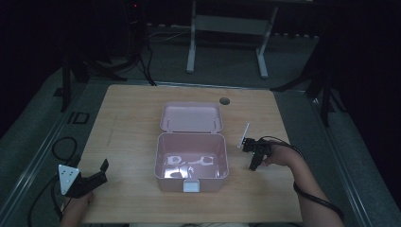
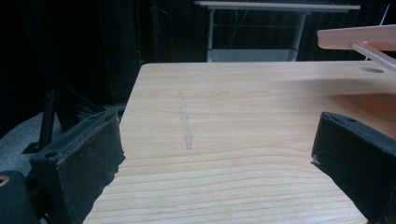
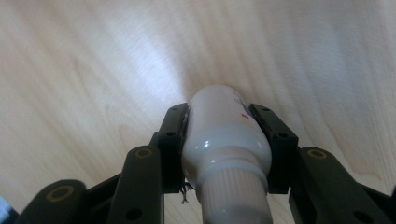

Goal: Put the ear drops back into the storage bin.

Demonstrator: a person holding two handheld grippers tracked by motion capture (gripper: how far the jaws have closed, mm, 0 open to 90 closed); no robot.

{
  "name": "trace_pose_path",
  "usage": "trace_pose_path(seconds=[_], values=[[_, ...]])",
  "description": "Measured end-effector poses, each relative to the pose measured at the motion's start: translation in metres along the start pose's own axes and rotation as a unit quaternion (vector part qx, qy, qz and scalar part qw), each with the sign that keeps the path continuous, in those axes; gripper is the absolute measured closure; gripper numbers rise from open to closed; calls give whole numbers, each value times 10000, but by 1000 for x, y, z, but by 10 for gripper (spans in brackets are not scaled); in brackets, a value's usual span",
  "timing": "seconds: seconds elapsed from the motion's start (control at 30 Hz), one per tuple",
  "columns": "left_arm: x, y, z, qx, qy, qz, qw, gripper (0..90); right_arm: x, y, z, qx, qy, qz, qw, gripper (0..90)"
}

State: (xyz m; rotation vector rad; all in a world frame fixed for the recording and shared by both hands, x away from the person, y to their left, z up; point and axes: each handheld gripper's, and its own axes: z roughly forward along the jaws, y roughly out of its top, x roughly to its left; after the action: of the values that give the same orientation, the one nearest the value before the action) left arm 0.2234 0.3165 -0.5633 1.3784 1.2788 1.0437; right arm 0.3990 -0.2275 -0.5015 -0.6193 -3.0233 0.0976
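A: Nearest to us was the white bottle with its ribbed cap. The jaws of the right gripper were clamped on its two sides, above the table.

B: Yes, and we saw this right gripper just right of the open pink box.

A: The left gripper had its jaws wide apart, with bare wood between them.

B: We saw it at the near left corner, well apart from the box.
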Motion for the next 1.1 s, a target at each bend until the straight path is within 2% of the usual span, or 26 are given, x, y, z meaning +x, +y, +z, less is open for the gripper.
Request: trace_pose_path(seconds=[0.1, 0.2, 0.3, 0.33, 0.37, 0.4, 0.43, 0.47, 0.57, 0.73, 0.87, 0.97, 1.1], values=[[0, 0, 0, 4, 1, 6, 10000, 20, 5, -2, -1, 9, -51, -329, 9994, 595], [0, 0, 0, 4, 1, 5, 10000, 20, 8, -3, -2, 45, -85, -526, 9986, 595], [0, 0, 0, 2, 0, -2, 10000, 20, 13, -5, -5, 40, -156, -836, 9964, 595], [0, 0, 0, 2, 0, -2, 10000, 19, 13, -5, -5, 40, -156, -836, 9964, 595], [0, 0, 0, 6, 0, 4, 10000, 19, 16, -5, -7, -7, -222, -1012, 9946, 596], [0, 0, 0, 5, 1, 6, 10000, 20, 21, -6, -10, -69, -233, -1276, 9915, 595], [0, 0, 0, 6, 0, 5, 10000, 19, 24, -7, -11, -71, -312, -1419, 9894, 595], [0, 0, 0, 2, 2, -1, 10000, 20, 26, -7, -13, -55, -410, -1548, 9871, 595], [0, 0, 0, 3, 5, 8, 10000, 20, 33, -8, -17, 87, -459, -1761, 9833, 595], [0, 0, 0, 8, 7, 11, 10000, 20, 45, -9, -23, 226, -259, -1942, 9804, 595], [0, 0, 0, 9, 11, 10, 10000, 20, 49, -8, -32, 294, -208, -1891, 9813, 596], [0, 0, 0, 9, 10, 5, 10000, 20, 51, -6, -41, 327, -285, -1841, 9820, 595], [0, 0, 0, 9, 8, 6, 10000, 20, 54, -4, -55, 239, -300, -1824, 9825, 595]])
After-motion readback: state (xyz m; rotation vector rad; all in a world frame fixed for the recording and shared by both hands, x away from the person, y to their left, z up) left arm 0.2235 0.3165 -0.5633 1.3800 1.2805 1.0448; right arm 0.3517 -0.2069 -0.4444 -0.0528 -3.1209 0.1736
